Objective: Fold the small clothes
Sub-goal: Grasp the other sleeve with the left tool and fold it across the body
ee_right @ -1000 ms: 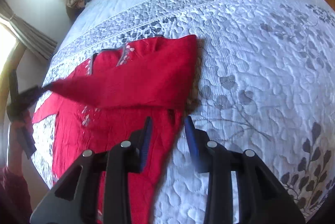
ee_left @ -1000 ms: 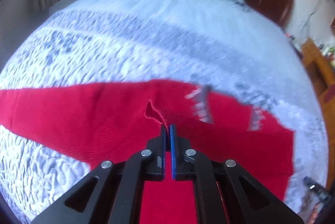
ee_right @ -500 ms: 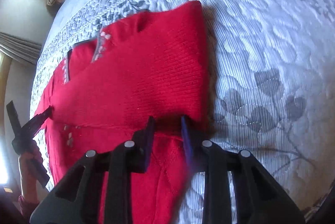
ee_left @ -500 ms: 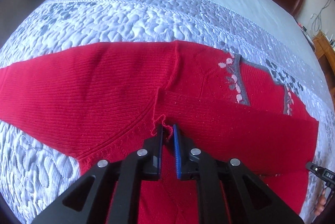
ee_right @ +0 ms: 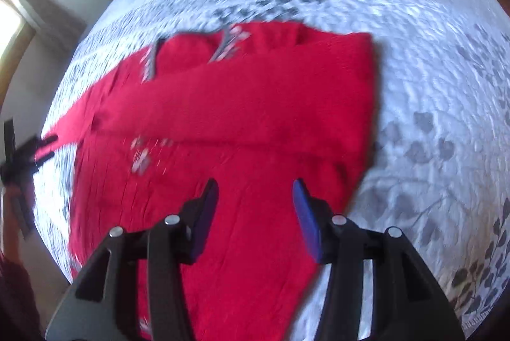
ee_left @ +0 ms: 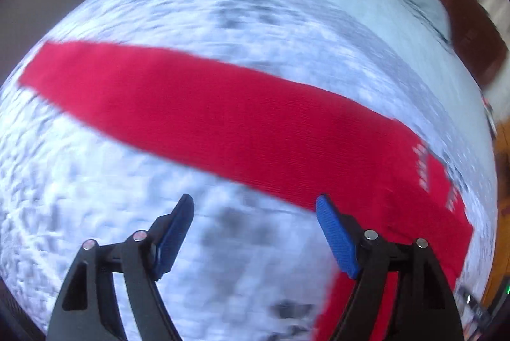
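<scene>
Red sweater flat, sleeve stretched sideways

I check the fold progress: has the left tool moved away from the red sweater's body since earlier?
Yes. The left tool, jaws opening and empty, now sits over bare quilt beside the outstretched sleeve.

The knitted sweater is bright red, with small white and grey marks near its neck. The quilted bed cover is pale blue-white with grey leaves and a grey band. The gripper pads are blue on black arms.
</scene>
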A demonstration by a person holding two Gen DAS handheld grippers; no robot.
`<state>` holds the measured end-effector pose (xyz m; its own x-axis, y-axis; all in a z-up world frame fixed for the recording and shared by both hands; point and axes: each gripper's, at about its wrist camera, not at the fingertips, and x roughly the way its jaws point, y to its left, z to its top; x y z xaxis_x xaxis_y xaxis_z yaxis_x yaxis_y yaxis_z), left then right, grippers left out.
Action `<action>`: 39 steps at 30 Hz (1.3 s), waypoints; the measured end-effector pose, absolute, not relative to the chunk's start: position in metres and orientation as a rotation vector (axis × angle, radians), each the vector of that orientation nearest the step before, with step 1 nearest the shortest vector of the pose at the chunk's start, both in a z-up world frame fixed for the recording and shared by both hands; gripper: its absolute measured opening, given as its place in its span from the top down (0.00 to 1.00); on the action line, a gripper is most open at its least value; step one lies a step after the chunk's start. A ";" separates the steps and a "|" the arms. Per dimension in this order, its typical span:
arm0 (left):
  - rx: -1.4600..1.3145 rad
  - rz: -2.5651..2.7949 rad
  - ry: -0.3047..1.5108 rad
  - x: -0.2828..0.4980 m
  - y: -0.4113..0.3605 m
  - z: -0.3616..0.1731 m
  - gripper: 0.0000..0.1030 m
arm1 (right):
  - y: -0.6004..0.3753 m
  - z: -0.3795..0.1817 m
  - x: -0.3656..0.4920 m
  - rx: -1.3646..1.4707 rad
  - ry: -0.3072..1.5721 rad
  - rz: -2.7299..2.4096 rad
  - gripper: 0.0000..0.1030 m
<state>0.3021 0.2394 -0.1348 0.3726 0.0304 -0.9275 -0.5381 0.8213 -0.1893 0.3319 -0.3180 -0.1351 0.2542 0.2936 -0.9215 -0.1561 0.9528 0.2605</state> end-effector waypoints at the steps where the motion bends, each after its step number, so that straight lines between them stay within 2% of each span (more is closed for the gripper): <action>1: -0.551 0.467 1.141 0.292 0.268 -0.137 0.23 | -0.313 -0.136 0.329 0.109 1.281 0.312 0.52; 5: -0.795 0.623 1.065 0.263 0.352 -0.150 0.24 | -0.298 -0.147 0.318 0.055 1.288 0.310 0.50; 12: -0.990 0.653 0.952 0.273 0.401 -0.158 0.24 | -0.301 -0.166 0.314 0.123 1.331 0.286 0.50; 13: -0.967 0.650 0.934 0.279 0.401 -0.156 0.32 | -0.301 -0.166 0.313 0.122 1.328 0.286 0.50; 14: -0.950 0.645 0.929 0.282 0.402 -0.155 0.48 | -0.300 -0.166 0.313 0.119 1.325 0.286 0.50; 17: -0.916 0.640 0.927 0.292 0.406 -0.159 0.70 | -0.301 -0.165 0.314 0.114 1.321 0.284 0.50; 18: -0.918 0.639 0.915 0.292 0.407 -0.159 0.74 | -0.302 -0.165 0.314 0.114 1.319 0.280 0.50; 19: -0.920 0.617 0.881 0.292 0.405 -0.157 0.85 | -0.303 -0.164 0.314 0.113 1.313 0.277 0.50; 20: -0.919 0.600 0.858 0.292 0.404 -0.154 0.87 | -0.305 -0.163 0.314 0.113 1.310 0.276 0.50; 25: -0.840 0.443 0.711 0.303 0.363 -0.112 0.89 | -0.312 -0.160 0.308 0.112 1.299 0.275 0.50; 28: -0.778 0.312 0.683 0.318 0.320 -0.083 0.89 | -0.317 -0.160 0.303 0.124 1.293 0.279 0.50; 34: -0.654 0.066 0.694 0.355 0.211 -0.039 0.89 | -0.323 -0.154 0.291 0.134 1.269 0.290 0.50; 39: -0.551 -0.101 0.741 0.381 0.101 -0.029 0.89 | -0.330 -0.147 0.281 0.129 1.240 0.294 0.49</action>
<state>0.3809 0.1010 -0.0288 0.7401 -0.2765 -0.6130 -0.1030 0.8542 -0.5097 0.2806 -0.3305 -0.1466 0.2934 0.2896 -0.9111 -0.1501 0.9551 0.2553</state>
